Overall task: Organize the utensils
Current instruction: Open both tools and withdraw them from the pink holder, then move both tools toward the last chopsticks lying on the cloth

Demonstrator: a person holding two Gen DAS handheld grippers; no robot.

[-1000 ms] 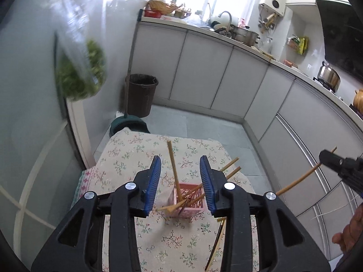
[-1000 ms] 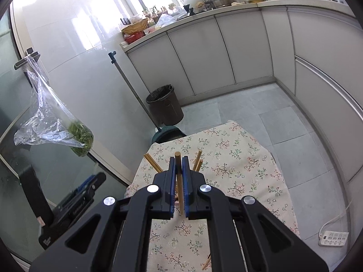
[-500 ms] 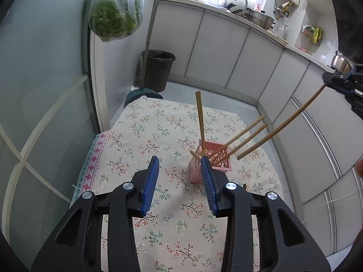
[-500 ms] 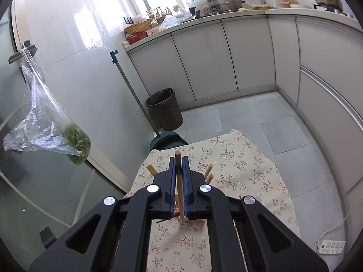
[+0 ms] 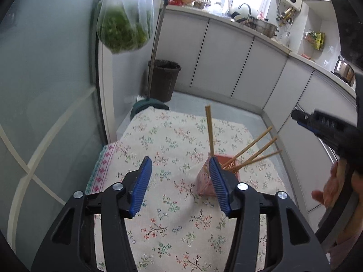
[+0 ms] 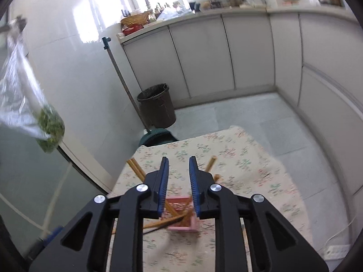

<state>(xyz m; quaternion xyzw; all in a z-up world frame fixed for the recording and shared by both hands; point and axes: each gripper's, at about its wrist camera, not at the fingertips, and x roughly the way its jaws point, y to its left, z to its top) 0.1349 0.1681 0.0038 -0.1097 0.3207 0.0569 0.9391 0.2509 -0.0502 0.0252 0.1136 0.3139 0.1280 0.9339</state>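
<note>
On the floral surface (image 5: 172, 136) stood a pink basket (image 5: 205, 181) of chopsticks (image 5: 209, 131) — both claws (left (image 5: 179, 181), right (image 6: 178, 185)) gaped empty.

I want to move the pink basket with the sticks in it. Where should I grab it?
Probably grip the pink basket low on two opposite walls, coming from above on its left side. The chopsticks lean out to the right and one stands upright, so that side looks freer. Both grippers are open.
</note>
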